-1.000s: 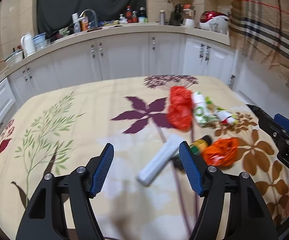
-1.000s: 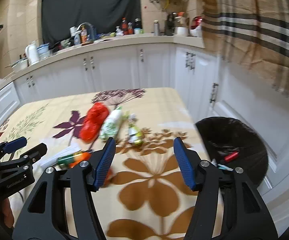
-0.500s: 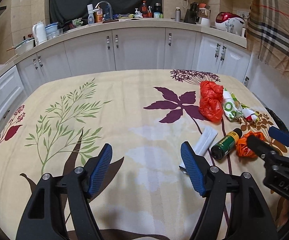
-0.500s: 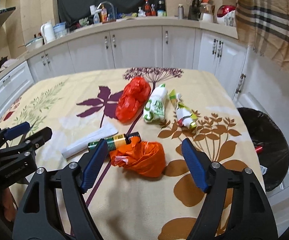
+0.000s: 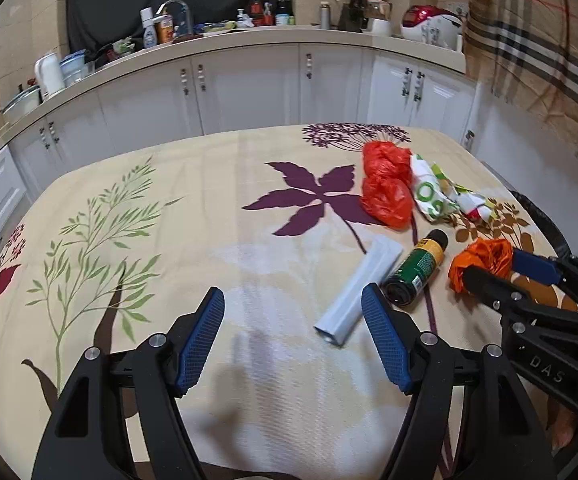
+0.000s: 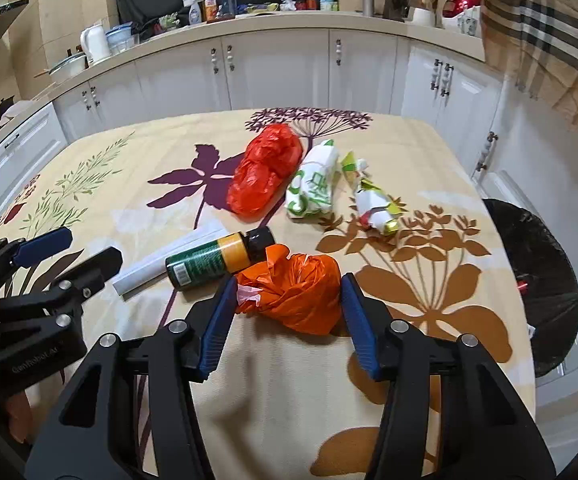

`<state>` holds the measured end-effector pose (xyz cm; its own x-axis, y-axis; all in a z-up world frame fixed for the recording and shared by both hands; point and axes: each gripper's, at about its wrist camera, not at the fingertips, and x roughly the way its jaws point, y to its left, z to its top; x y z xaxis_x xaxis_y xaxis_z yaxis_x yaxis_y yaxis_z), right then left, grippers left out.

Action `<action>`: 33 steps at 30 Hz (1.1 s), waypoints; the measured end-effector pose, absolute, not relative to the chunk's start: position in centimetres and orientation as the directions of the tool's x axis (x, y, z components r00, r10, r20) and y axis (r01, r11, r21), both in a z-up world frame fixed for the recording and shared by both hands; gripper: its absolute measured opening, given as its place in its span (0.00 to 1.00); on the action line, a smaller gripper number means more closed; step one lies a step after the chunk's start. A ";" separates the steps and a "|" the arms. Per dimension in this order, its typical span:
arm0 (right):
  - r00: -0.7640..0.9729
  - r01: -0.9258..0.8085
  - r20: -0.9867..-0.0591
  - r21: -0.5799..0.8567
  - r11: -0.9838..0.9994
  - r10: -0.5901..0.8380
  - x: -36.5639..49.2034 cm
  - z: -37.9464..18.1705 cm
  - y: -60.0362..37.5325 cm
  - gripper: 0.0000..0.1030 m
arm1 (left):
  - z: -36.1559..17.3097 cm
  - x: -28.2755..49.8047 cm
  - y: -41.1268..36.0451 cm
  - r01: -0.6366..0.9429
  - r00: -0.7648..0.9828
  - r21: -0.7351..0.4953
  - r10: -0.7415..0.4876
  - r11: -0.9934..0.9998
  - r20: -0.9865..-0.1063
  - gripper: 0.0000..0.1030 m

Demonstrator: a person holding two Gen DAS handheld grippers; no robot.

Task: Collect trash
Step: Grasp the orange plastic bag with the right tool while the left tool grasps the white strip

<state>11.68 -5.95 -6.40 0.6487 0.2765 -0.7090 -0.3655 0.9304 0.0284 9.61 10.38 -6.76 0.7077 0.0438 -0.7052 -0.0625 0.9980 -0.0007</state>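
We hold our left gripper (image 5: 293, 344) low over the flowered tablecloth (image 5: 209, 208) with its blue-padded jaws standing apart and nothing between them; only bare cloth shows in the gap. Just beyond its right finger lies a pale flattened carton (image 5: 359, 288), one end near that finger's tip, though we cannot tell whether they touch. Next to the carton, to its right, a dark green bottle with a yellow band and black cap (image 6: 219, 258) lies on its side, touching or nearly touching the carton along its length. Farther back on the table sit a crumpled red plastic bag (image 6: 265, 170), then a white and green wrapper (image 6: 315, 190) just beside it, then a smaller crumpled wrapper in white, yellow and green (image 6: 373, 204) a little apart. In front of the bottle's cap end rests the orange plastic bag (image 6: 295, 290), bunched into a lump, and our right gripper (image 6: 289, 308) straddles it: its jaws have just been closing, and the bag sits between them with both blue pads at its sides. The left pad meets the bag's loose edge and the right pad sits against its bulge, but we cannot tell whether they are pressing on it. Past the right edge of the table, lower down, stands a bin lined with a black bag (image 6: 537, 280), with a few scraps inside.
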 end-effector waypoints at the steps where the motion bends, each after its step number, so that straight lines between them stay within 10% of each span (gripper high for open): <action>1: 0.654 -0.360 -0.705 0.026 0.932 0.273 11.6 -6.3 -6.2 0.49 | -6.8 9.7 10.2 -0.054 0.706 0.001 0.039 0.999 -0.707 0.67; 10: 0.698 -0.292 -0.680 0.014 0.956 0.223 11.9 -5.5 -9.6 0.49 | -7.6 11.1 8.3 0.019 0.673 0.039 0.017 0.999 -0.740 0.67; 24: 0.701 -0.267 -0.679 0.036 0.963 0.220 12.2 -5.7 -11.4 0.49 | -8.7 11.8 7.0 0.109 0.637 0.049 -0.032 0.993 -0.771 0.18; 33: 0.723 -0.267 -0.655 0.029 0.963 0.220 11.6 -5.2 -11.5 0.49 | -8.1 11.2 7.5 0.066 0.656 0.020 -0.028 0.998 -0.754 0.12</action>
